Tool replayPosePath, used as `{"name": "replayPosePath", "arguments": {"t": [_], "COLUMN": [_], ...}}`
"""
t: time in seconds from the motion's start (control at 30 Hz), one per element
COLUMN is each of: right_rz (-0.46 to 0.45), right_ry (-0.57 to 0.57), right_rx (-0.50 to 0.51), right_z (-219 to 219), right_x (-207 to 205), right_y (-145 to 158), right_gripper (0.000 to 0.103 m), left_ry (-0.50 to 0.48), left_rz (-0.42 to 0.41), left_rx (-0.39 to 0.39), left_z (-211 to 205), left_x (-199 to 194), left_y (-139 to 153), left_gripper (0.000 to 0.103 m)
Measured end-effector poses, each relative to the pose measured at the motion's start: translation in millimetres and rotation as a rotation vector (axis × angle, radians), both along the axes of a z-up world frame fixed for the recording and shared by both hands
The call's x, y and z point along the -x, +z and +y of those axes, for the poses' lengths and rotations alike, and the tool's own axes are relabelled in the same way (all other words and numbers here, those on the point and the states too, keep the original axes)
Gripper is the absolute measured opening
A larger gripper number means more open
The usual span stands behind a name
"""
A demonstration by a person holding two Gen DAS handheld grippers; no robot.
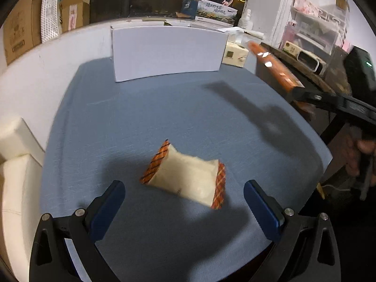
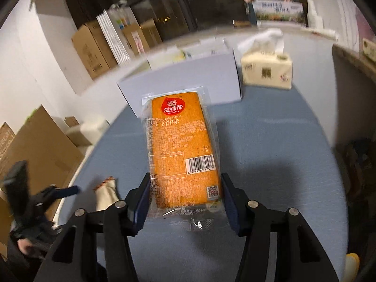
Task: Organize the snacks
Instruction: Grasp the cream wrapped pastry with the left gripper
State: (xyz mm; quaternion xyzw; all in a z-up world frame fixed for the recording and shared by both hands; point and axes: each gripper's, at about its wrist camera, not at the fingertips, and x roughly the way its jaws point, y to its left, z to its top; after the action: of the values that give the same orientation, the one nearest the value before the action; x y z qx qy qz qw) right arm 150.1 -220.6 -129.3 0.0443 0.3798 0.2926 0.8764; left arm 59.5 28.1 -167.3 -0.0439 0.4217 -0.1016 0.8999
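Now the right tool [image 2: 185,202] is clamped on the lower end of the orange snack packet [image 2: 181,145], held up off the blue worktop [image 2: 270,141] and aimed toward the white box [image 2: 188,80] at the back; best to keep the squeeze steady and carry it level over the box wall before letting go. Meanwhile the left tool [image 1: 184,208] hangs with its jaws wide apart just short of the cream pouch with plaid ends [image 1: 188,176], lying puffy and slightly crumpled mid-worktop.

My left fingers [image 2: 68,190] cover part of the cream packet [image 2: 107,196], and the white box [image 2: 188,80] beyond my right fingertips is blurry.
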Motion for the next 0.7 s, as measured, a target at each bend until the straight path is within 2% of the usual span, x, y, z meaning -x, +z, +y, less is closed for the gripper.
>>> {"name": "replayPosePath", "arguments": {"t": [0.07, 0.2, 0.3, 0.37, 0.4, 0.43, 0.5, 0.63, 0.7], "right_rz": [-0.030, -0.050, -0.046, -0.041, -0.037, -0.033, -0.026, -0.023, -0.021], "right_ry": [0.005, 0.018, 0.015, 0.010, 0.007, 0.004, -0.002, -0.003, -0.005], "right_rx": [-0.001, 0.004, -0.003, -0.007, -0.007, -0.006, -0.007, -0.009, -0.019], "right_z": [-3.6, -9.3, -13.8, -16.0, -16.8, -17.1, -18.0, -17.9, -17.8], "right_x": [9.6, 19.2, 17.0, 14.2, 13.2, 12.2, 10.6, 9.2, 7.6], "right_y": [8.6, 16.6, 14.6, 12.9, 10.9, 9.3, 7.2, 4.1, 3.1], "right_gripper": [0.060, 0.060, 0.060, 0.060, 0.060, 0.060, 0.060, 0.060, 0.060], "left_ry": [-0.040, -0.136, -0.163, -0.174, -0.157, -0.130, -0.135, -0.100, -0.086], "left_rz": [0.016, 0.068, 0.084, 0.079, 0.065, 0.067, 0.051, -0.007, -0.063], "left_rx": [-0.014, -0.110, -0.118, -0.113, -0.145, -0.166, -0.089, -0.036, 0.006], "left_z": [-5.0, -15.8, -13.7, -8.6, -7.3, -4.0, 2.8, 7.0, 9.8], "left_x": [-8.3, -29.0, -37.8, -40.6, -40.8, -42.8, -39.8, -32.3, -31.7], "left_y": [-4.7, -19.1, -23.8, -20.6, -18.0, -17.0, -12.7, 4.0, 21.5], "left_gripper": [0.103, 0.103, 0.102, 0.091, 0.065, 0.064, 0.064, 0.064, 0.064]}}
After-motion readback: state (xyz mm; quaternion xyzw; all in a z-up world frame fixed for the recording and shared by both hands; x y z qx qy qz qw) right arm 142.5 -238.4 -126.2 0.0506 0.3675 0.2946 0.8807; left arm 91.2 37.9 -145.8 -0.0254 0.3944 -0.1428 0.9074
